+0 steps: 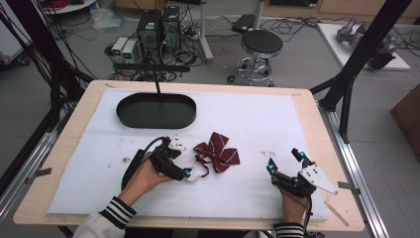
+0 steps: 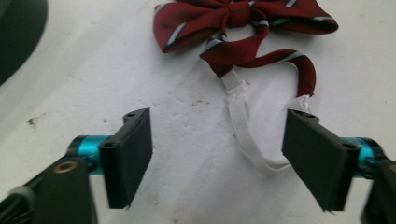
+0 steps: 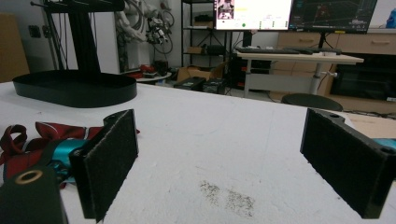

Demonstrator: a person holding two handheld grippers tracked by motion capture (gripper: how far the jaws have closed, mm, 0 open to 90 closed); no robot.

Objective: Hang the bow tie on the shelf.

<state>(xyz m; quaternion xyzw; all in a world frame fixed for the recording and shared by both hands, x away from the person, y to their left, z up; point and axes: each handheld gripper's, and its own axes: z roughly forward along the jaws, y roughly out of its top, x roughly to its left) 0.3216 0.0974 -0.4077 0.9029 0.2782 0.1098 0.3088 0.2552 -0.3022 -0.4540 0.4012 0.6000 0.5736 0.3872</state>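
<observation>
The striped red bow tie point(image 1: 216, 154) lies mid-table on the white sheet, near the black oval tray point(image 1: 156, 110), not yet lifted. The left tongs point(image 2: 219, 156) straddle its white elastic strap point(image 2: 245, 135), open and not pinching it. The right tongs point(image 3: 219, 163) gape empty. No readable labels.

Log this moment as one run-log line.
left gripper: open, white strap between jaws, unpinched | right gripper: open, empty | bow tie: flat on sheet | black tray: empty
</observation>
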